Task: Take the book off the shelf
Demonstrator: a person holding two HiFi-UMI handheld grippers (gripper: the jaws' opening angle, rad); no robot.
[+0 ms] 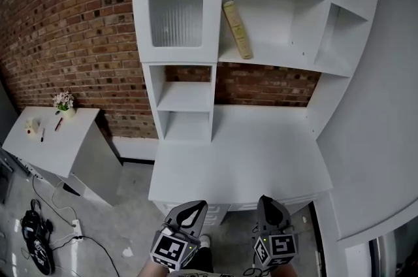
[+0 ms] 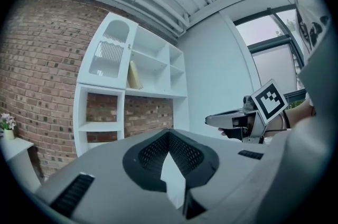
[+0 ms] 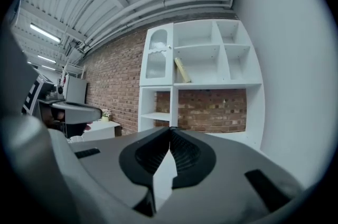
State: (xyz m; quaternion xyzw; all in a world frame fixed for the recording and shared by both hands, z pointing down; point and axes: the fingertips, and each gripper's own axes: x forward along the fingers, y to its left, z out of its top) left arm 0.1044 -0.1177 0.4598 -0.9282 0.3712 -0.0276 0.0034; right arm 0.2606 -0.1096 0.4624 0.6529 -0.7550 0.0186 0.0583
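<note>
A tan book (image 1: 238, 28) leans tilted against the cabinet side on a shelf of the white wall unit (image 1: 281, 60). The same book (image 2: 133, 75) shows far off in the left gripper view, and as a slanted book (image 3: 182, 70) in the right gripper view. My left gripper (image 1: 194, 206) and right gripper (image 1: 270, 203) are low at the near edge of the desk, side by side, far below the book. Both have their jaws closed tip to tip with nothing between them.
A white desk top (image 1: 241, 158) lies under the shelves, backed by a brick wall (image 1: 72, 27). A glass-front cabinet door (image 1: 176, 8) is left of the book. A low white side table (image 1: 52, 138) with a small flower pot (image 1: 64, 102) stands at the left. Cables (image 1: 39, 230) lie on the floor.
</note>
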